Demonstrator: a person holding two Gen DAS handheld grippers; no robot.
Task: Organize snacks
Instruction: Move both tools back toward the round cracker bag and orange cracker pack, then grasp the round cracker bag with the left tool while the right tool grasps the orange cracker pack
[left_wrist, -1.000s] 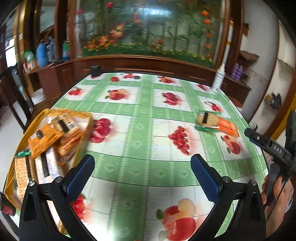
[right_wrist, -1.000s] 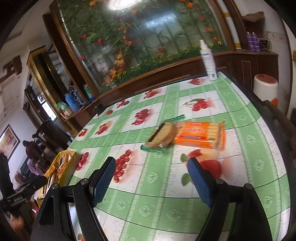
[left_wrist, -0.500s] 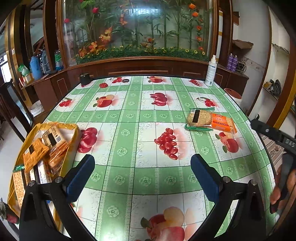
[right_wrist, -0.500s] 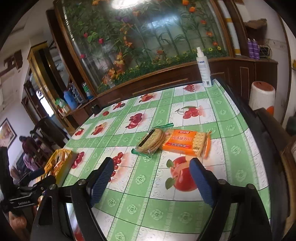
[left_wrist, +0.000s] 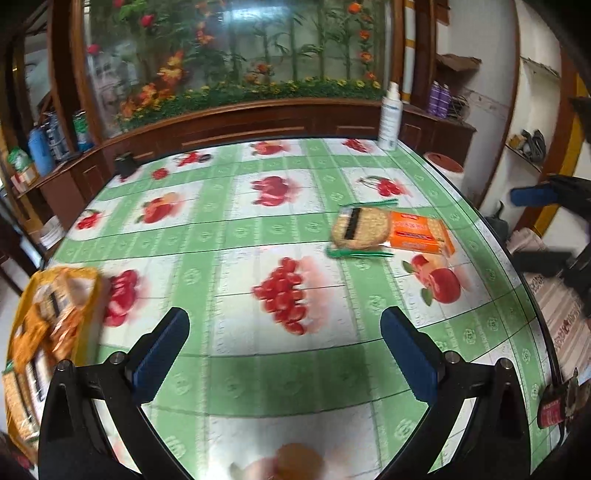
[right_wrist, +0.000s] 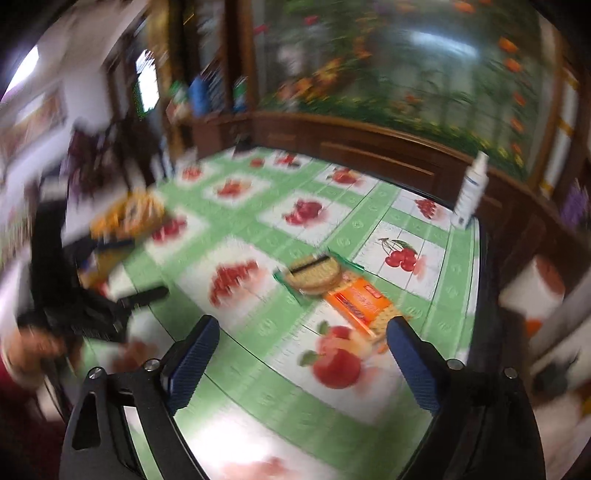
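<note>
Plainly, both tools are empty and wide open: the left gripper (left_wrist: 284, 341) hovers over the bench (left_wrist: 229, 236) with its blue pads spread and nothing between them, and the right gripper (right_wrist: 301, 363) is likewise spread with only tablecloth showing in its gap. Two loose snacks lie together toward the right side of the bench, a round cracker pack (right_wrist: 314, 275) in green-edged wrap and an orange biscuit pack (right_wrist: 360, 301) touching it. From the right wrist view they sit just ahead of the gripper and slightly right of its centre line, the orange pack nearer, its long axis running diagonally away toward the round pack, with one corner close to the right pad. From the left wrist view the same round cracker pack (left_wrist: 360, 227) and orange biscuit pack (left_wrist: 419, 234) lie well ahead and off to the right, so the right hand is clearly the nearer one. A yellow basket (left_wrist: 55, 314) already holding several packets stands at the far left edge of the bench, well apart from the pair. Likely the right gripper should take the orange pack across its short side, which calls for turning the wrist to square with that diagonal.
</note>
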